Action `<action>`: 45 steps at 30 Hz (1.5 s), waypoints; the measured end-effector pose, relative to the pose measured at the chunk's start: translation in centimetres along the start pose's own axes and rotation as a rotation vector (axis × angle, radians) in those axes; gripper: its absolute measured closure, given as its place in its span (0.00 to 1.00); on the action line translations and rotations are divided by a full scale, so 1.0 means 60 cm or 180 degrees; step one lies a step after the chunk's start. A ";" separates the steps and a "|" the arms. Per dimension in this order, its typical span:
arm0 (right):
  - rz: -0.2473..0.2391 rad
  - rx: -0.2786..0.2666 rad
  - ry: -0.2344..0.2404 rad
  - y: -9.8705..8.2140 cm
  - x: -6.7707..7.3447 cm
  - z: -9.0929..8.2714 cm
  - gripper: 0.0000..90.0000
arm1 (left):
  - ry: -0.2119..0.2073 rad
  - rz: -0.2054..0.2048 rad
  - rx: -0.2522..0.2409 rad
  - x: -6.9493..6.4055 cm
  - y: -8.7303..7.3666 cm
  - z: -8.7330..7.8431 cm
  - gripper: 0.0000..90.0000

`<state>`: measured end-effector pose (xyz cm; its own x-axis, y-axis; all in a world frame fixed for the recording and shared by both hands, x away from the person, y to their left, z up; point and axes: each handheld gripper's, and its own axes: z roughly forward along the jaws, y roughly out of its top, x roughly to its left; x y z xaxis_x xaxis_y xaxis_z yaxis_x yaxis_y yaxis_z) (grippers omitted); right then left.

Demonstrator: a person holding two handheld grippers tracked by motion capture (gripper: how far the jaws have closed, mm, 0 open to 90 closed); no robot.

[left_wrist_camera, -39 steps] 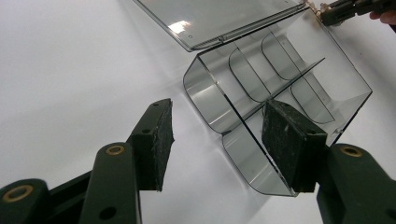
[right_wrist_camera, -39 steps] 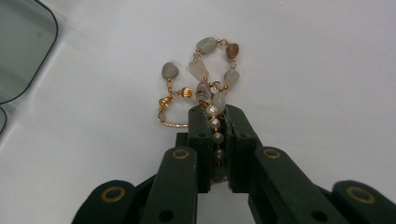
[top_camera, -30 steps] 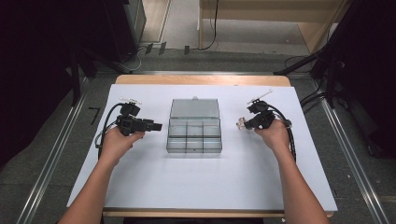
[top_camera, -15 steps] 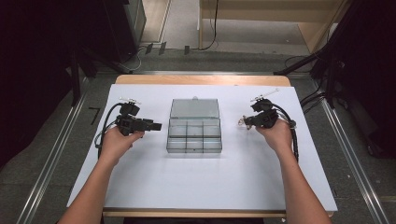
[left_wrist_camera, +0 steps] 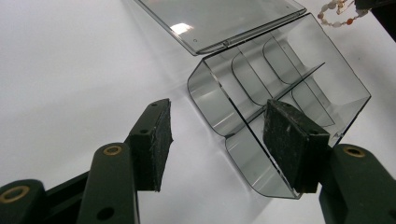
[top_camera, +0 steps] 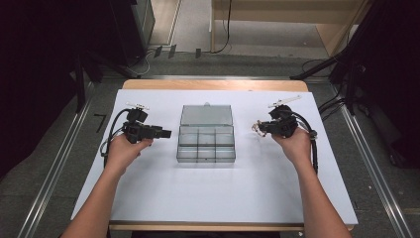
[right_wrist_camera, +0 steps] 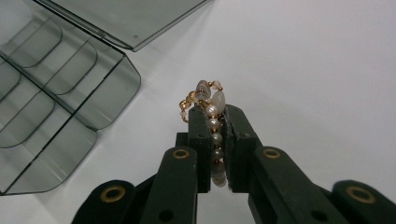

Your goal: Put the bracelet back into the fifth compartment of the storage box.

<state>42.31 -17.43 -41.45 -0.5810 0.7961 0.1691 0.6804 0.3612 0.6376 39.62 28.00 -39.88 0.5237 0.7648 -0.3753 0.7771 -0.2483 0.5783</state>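
Clamped in the right tongs (right_wrist_camera: 215, 140): a beaded bracelet (right_wrist_camera: 211, 112) of pearly and small gold beads, pinched between both pads, its loop poking out past the tips. Held above the white counter (top_camera: 257, 198), toward its right edge, just right of the clear compartment box (top_camera: 206, 144); same bracelet (top_camera: 257, 130) hanging at the tips of the right tongs (top_camera: 261, 129) in the high view, apart from the box.

At the centre of the counter, nearer the far edge than the near one: the box, lid (top_camera: 206, 115) flung open and lying flat on the far side, compartments bare (six of them, as far as can be counted).

Left tongs (top_camera: 167, 133) level, toward the left edge of the counter, pointing at the box and stopping just short of it. Jaws spread wide and just been opening a little further, nothing between the pads (left_wrist_camera: 154, 140); beyond the left tongs (left_wrist_camera: 219, 140), the box's rounded near corner (left_wrist_camera: 219, 112), not touched.
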 end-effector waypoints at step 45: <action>-0.0129 -0.0434 0.0270 -0.008 0.047 -0.047 0.94 | 0.0007 -0.0009 -0.0013 0.011 0.003 0.001 0.48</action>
<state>39.11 -16.71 -39.17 -0.6464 0.7362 0.2003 0.5921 0.3185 0.7403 40.12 28.41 -40.10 0.5208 0.7669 -0.3751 0.7771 -0.2439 0.5802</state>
